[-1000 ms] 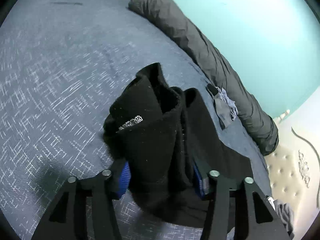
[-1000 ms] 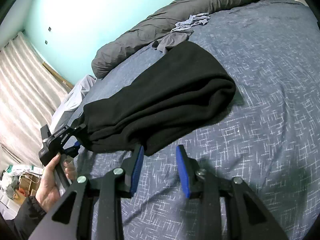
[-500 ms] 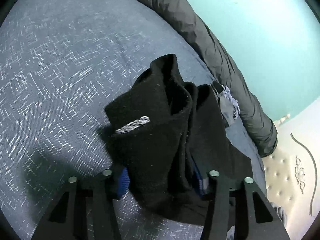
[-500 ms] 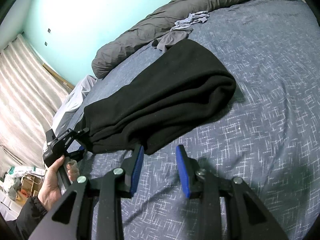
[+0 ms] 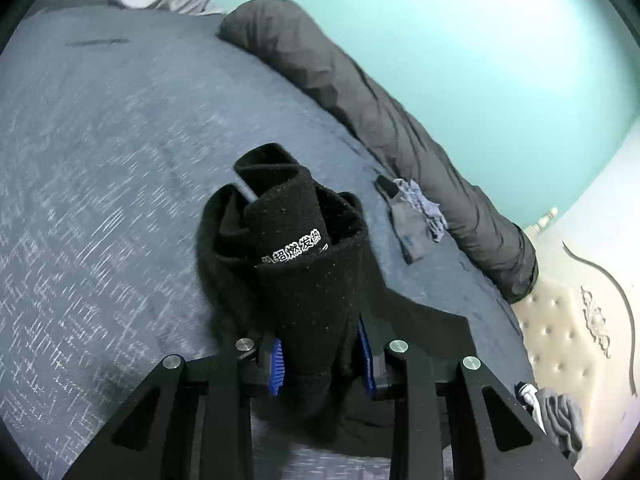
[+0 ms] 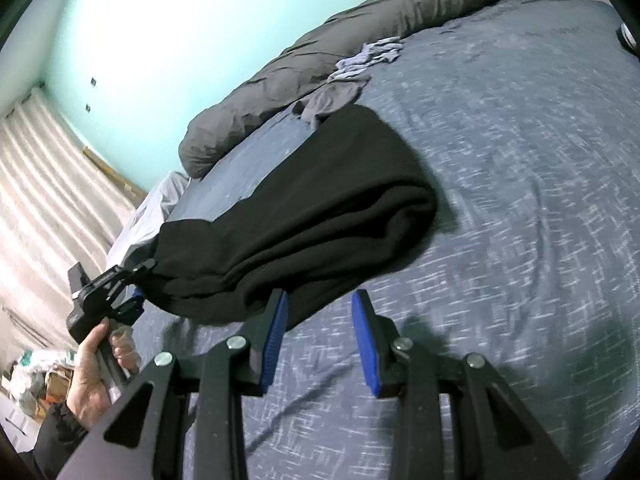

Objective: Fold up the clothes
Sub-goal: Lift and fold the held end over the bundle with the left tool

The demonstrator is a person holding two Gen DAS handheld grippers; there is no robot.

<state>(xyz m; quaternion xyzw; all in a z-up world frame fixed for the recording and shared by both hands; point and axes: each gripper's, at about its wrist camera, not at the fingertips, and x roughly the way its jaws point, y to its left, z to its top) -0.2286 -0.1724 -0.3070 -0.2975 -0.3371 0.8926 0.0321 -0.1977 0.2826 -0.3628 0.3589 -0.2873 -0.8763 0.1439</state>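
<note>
Right gripper: the right gripper (image 6: 318, 336) hovered low over the blue bedspread (image 6: 520, 200) with its blue pads apart and nothing between them, its left pad just at the hem of the cloth, likely poised to take or steady that edge.
Left gripper: the left gripper (image 5: 322, 354) was clenched on a bunched end of the black garment (image 5: 296, 264), the cloth rising in rolled layers between its pads; a white printed label (image 5: 294, 250) showed on the fabric.
Hold, judged: pinching one end probably gave control of the stacked layers for carrying them over.
Hand: in the right wrist view, a hand (image 6: 94, 376) gripped the left tool at the garment's near-left end.
Garment: it lay doubled lengthwise on the bedspread, stretching away from the left gripper to a rounded fold (image 6: 404, 216).
Farther off: small grey clothes (image 6: 352, 68) lay near a rolled dark duvet (image 6: 320, 56) along the teal wall (image 6: 180, 20).
</note>
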